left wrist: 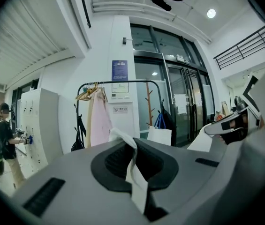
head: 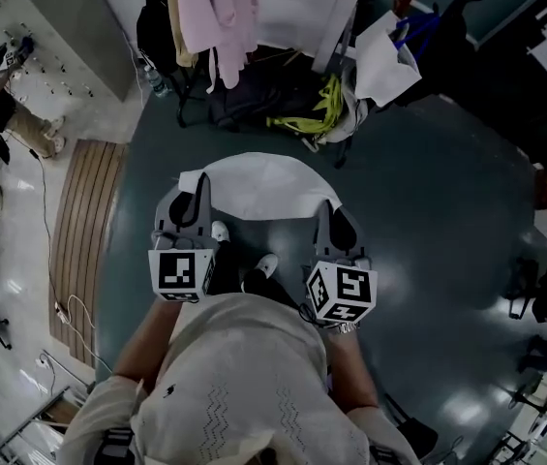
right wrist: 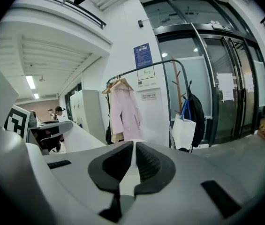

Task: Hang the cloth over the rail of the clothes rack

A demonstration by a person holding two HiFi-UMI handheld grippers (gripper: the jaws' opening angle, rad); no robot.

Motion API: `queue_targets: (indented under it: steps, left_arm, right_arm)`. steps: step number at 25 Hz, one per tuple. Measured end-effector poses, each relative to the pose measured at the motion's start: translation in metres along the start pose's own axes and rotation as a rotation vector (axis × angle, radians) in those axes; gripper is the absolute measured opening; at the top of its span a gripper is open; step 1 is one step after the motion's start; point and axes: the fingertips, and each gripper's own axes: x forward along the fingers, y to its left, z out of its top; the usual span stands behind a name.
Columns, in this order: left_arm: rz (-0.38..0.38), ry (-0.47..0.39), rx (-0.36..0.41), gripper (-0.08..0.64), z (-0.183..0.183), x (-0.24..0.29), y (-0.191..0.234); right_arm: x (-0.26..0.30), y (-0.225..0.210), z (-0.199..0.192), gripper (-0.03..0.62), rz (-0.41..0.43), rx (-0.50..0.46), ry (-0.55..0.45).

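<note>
The left gripper [head: 198, 200] and the right gripper [head: 337, 223] each pinch one corner of the white cloth [head: 259, 186]. It is best to hold it taut and lift it above the rack rail [left wrist: 118, 82].

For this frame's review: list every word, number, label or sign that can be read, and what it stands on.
No text here is legible.
Blue poster on the white pillar: print too small.
White sheet below it: too small.
Small sign with a round symbol: characters blurred.
Paper sheets on the glass door: unreadable.
Marker cubes: square patterns, no lettering.
</note>
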Motion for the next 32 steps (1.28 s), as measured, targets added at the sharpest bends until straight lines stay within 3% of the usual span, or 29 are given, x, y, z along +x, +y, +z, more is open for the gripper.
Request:
queue_targets:
  steps: [5, 12, 21, 27, 32]
  left_arm:
    - [-0.025, 0.018, -0.019, 0.015, -0.009, 0.05, 0.012]
    - [-0.116, 0.043, -0.037, 0.015, -0.01, 0.149, 0.03]
    - [-0.223, 0.027, -0.042, 0.015, 0.004, 0.263, 0.083]
    - [-0.204, -0.016, 0.01, 0.015, 0.031, 0.318, 0.113]
    - [-0.168, -0.063, 0.069, 0.015, 0.056, 0.361, 0.123]
  right_arm:
    - [0.034, -0.02, 0.009, 0.023, -0.059, 0.002, 0.005]
    - [0.111, -0.046, 0.031, 0.023, -0.14, 0.01, 0.047]
    - [0.214, -0.048, 0.077, 0.023, -0.234, 0.013, 0.038]
    - [0.246, -0.071, 0.116, 0.023, -0.291, 0.001, -0.014]
    - [0.277, -0.105, 0.151, 0.023, -0.281, -0.026, -0.066]
